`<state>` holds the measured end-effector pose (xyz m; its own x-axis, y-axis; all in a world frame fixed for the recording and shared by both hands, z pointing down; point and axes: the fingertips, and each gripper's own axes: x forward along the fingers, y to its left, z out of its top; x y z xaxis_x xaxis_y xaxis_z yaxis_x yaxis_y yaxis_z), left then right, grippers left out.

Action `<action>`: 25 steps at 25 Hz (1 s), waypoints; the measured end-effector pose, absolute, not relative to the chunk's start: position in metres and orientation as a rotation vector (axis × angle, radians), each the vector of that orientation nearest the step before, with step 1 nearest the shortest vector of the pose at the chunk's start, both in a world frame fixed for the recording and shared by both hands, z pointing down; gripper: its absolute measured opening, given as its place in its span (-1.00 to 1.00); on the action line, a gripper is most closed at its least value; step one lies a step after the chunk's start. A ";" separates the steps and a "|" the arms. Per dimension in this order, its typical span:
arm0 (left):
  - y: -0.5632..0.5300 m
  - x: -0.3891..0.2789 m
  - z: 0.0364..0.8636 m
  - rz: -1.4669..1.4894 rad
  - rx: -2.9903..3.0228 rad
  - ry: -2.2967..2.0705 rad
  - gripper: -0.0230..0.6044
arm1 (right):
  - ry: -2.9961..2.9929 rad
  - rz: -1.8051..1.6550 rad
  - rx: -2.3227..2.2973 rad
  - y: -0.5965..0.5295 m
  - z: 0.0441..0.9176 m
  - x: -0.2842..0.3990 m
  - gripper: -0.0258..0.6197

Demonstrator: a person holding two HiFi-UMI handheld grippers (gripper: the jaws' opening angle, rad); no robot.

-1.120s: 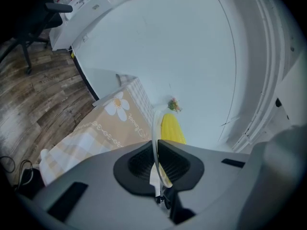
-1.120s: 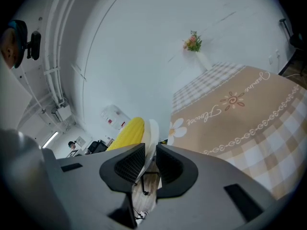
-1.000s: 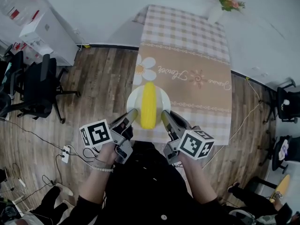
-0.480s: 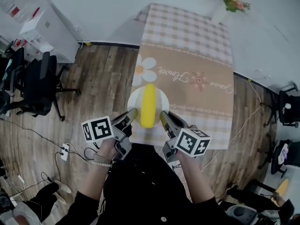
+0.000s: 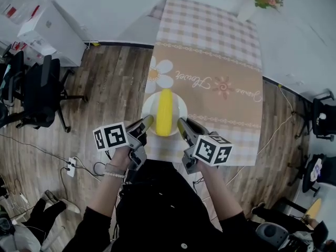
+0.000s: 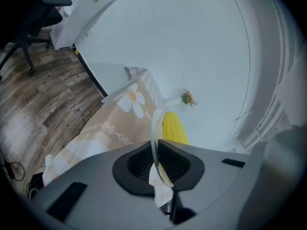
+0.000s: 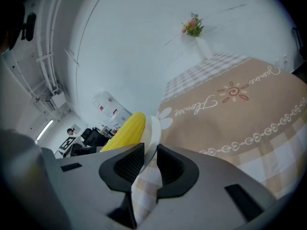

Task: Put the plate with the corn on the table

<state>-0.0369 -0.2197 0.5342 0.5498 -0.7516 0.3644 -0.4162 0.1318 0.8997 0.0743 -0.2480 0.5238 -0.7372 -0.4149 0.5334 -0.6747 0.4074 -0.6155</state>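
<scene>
A white plate (image 5: 178, 108) with a yellow corn cob (image 5: 165, 112) on it lies low over the near left corner of the table (image 5: 226, 88), which has a beige checked cloth. My left gripper (image 5: 148, 122) is shut on the plate's left rim (image 6: 155, 126), and the corn (image 6: 173, 127) shows just beyond its jaws. On the opposite side my right gripper (image 5: 181, 125) holds the right rim (image 7: 153, 127), next to the corn (image 7: 125, 131). Its jaws have just been opening a little, and the rim still sits between the pads.
A vase of flowers (image 5: 254, 1) stands at the table's far end. Black office chairs (image 5: 37, 88) and a white cabinet (image 5: 44, 30) are on the left, more chairs (image 5: 321, 117) on the right. A power strip with cables (image 5: 71, 167) lies on the wood floor.
Both grippers have sunk with the plate toward the tablecloth and moved slightly further over the table's near edge. The corn has kept its place on the plate.
</scene>
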 end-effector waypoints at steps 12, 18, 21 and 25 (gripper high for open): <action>-0.245 -0.036 0.564 -0.282 1.483 -1.061 -0.79 | -2.336 1.200 0.942 -0.274 0.549 0.074 -0.58; -0.254 -0.038 0.579 -0.246 1.471 -1.088 -0.78 | -2.300 1.195 0.930 -0.284 0.566 0.072 -0.57; -0.257 -0.041 0.587 -0.217 1.466 -1.111 -0.78 | -2.283 1.198 0.913 -0.287 0.577 0.069 -0.56; -0.259 -0.044 0.597 -0.182 1.461 -1.124 -0.77 | -2.260 1.186 0.894 -0.290 0.588 0.066 -0.55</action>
<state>-0.0439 -0.2594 0.5967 0.5173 -0.7059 0.4838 -0.5173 0.1924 0.8339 0.0655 -0.2904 0.5885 -0.6979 -0.3409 0.6299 -0.7120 0.4253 -0.5587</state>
